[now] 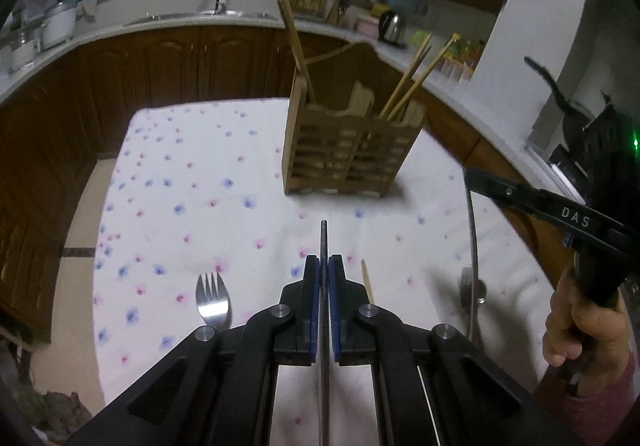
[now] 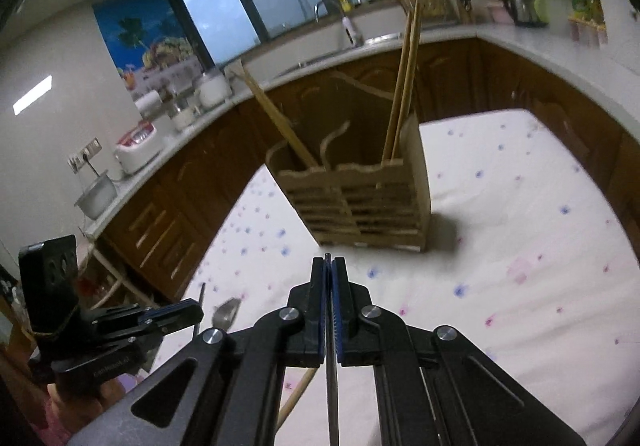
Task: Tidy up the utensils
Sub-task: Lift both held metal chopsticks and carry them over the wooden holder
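A wooden utensil holder point(image 1: 352, 142) stands upright on the flower-print tablecloth point(image 1: 192, 206), at about one o'clock from the left gripper point(image 1: 324, 266), with chopsticks point(image 1: 404, 86) leaning out of its slots and nothing between it and either gripper. A metal spork point(image 1: 213, 302) lies on the cloth at nine o'clock of the left gripper, and a loose wooden chopstick point(image 1: 367, 284) lies just beside it at three o'clock. The left gripper's jaws are pressed onto a thin metal utensil handle point(image 1: 323, 242) that pokes forward. The right gripper point(image 2: 330, 266), held level and facing the holder at twelve o'clock, pinches a long thin metal handle point(image 2: 331, 386). The person's hand point(image 1: 580, 322) grips its body at far right.
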`<control>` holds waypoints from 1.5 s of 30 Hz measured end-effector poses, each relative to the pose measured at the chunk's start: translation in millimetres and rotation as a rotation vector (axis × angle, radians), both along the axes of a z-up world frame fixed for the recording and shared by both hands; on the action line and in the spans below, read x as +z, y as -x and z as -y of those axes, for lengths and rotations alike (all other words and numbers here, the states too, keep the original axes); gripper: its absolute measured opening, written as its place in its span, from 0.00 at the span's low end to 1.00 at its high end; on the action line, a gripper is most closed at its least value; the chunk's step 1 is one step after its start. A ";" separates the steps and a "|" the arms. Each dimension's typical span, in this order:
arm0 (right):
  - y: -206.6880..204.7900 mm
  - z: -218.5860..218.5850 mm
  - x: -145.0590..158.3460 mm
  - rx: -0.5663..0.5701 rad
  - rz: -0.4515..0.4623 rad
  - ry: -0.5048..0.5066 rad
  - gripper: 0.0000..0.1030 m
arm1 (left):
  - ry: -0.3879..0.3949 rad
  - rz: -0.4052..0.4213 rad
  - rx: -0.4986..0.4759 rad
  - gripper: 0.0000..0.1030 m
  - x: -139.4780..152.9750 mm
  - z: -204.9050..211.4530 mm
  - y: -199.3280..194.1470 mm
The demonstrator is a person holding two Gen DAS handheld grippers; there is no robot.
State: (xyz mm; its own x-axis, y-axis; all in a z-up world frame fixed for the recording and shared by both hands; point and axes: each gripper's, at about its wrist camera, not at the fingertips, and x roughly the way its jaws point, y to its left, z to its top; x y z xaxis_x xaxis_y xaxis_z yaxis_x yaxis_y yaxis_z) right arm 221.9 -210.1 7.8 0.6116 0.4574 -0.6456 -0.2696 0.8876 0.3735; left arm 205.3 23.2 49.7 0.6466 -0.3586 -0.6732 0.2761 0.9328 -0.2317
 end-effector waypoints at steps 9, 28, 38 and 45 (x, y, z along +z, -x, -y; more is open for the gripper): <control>22.3 10.8 44.8 -0.034 0.121 -0.011 0.02 | 0.037 0.118 0.016 0.02 41.1 -14.5 44.7; 13.0 34.2 30.2 -0.121 0.091 0.009 0.04 | 0.082 0.183 0.051 0.02 57.6 -30.4 65.9; -15.2 18.1 -49.3 -0.080 -0.124 0.014 0.11 | 0.115 0.180 0.076 0.02 56.2 -44.1 54.2; -13.0 -49.2 -79.5 0.080 -0.197 0.064 0.11 | 0.134 0.194 0.089 0.02 56.8 -54.6 54.5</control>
